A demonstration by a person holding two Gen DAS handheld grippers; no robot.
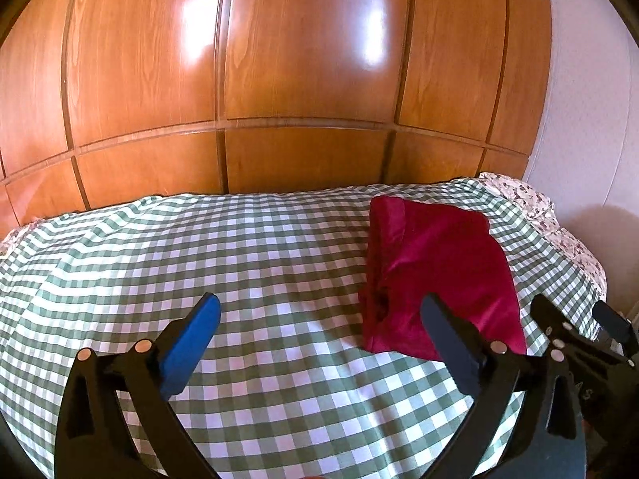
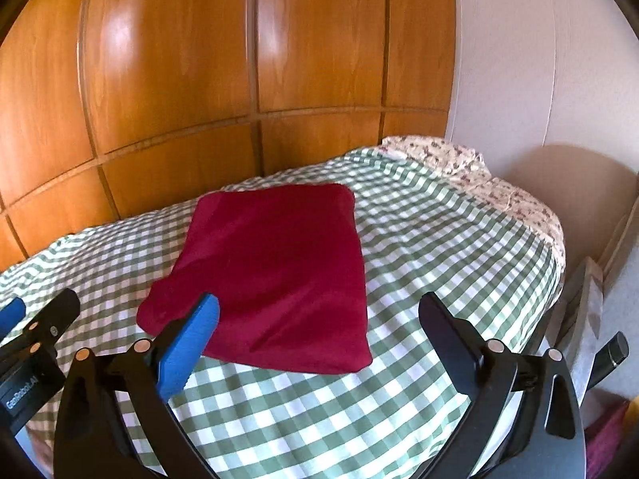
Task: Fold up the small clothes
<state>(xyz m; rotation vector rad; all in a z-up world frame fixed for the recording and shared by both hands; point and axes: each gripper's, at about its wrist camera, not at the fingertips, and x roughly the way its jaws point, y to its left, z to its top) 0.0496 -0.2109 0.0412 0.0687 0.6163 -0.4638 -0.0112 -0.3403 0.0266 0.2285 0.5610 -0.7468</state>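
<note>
Red garment [image 1: 439,271]: near right corner hidden behind a black finger [image 1: 451,339] in the left wrist view; its kind cannot be told. Bed [image 2: 419,239]: near edge cut off by both frames. Dark flat object [image 2: 583,303] beside the bed: unidentifiable, partly hidden.

Folded red garment [image 2: 275,275] lies flat on checked cloth [image 2: 419,247], right tool [image 2: 319,319] spread above it.

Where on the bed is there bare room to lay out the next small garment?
The widest bare stretch of the checked cover lies left of the folded red garment, reaching back to the wooden wardrobe. A narrower strip runs between the garment's right edge and the floral bedding. The left tool and right tool, both open, crowd the near edge.
</note>
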